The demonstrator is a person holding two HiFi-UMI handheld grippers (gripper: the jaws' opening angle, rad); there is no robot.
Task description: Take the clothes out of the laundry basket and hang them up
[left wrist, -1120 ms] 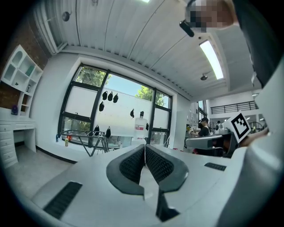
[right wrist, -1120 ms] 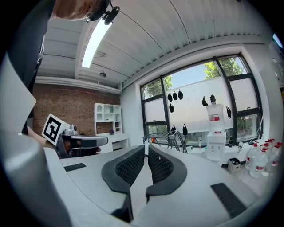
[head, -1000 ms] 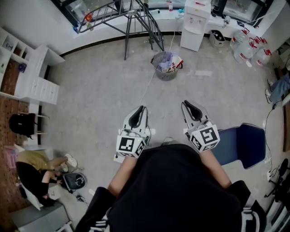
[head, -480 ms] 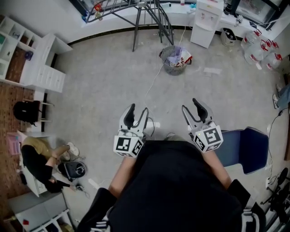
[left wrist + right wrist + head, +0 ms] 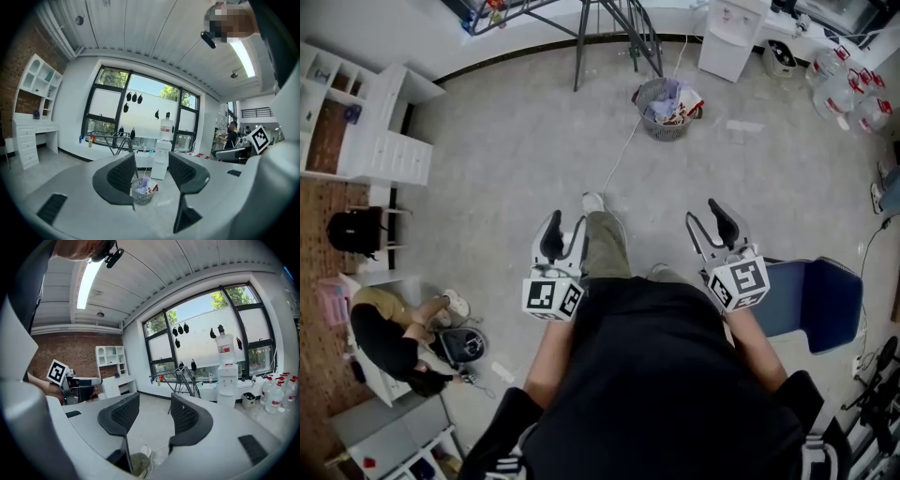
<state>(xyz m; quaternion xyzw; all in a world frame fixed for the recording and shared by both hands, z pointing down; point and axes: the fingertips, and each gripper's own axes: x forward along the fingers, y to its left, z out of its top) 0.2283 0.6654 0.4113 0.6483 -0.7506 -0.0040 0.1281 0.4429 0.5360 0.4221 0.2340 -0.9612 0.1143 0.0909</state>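
Both claws are standing open and empty, the left gripper (image 5: 564, 228) and the right gripper (image 5: 709, 223) having just been spreading their jaws with nothing between them, while the laundry basket (image 5: 661, 129) is sitting well apart across the floor, near the foot of the drying rack (image 5: 614, 23), its clothes (image 5: 673, 97) heaping above the rim. A white cord (image 5: 619, 155) is lying along the way toward it, so the person's forward foot (image 5: 593, 202) is risking a snag or trip. Grabbing into that tangled heap is probably also risking dragging out several garments or tipping the basket.
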